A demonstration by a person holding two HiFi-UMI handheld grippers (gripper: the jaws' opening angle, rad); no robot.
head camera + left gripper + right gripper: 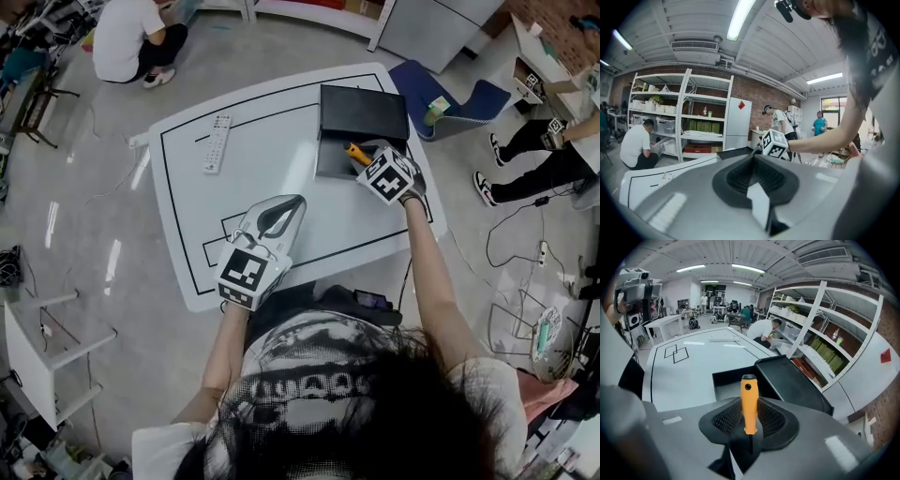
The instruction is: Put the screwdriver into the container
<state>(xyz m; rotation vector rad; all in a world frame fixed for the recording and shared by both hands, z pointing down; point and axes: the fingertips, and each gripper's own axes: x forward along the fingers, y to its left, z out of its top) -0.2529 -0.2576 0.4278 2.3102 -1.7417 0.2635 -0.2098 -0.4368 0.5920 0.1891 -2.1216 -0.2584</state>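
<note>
The orange-handled screwdriver (356,152) is clamped in my right gripper (364,157), handle outward and its thin shaft back between the pads. In the right gripper view the screwdriver (749,404) points at the black container (733,379), whose lid (794,386) lies open to the right. That container (330,161) stands at the far side of the white table (272,159), and the handle tip hangs over its near right corner. My left gripper (292,204) rests low over the table's near edge, jaws together and empty; its own view shows the left gripper (753,158) with nothing in it.
A white remote control (217,142) lies at the table's far left. Black lines are taped on the tabletop. One person crouches by shelves beyond the table (127,37); others sit at the right (544,150). A white stool (47,347) stands at the left.
</note>
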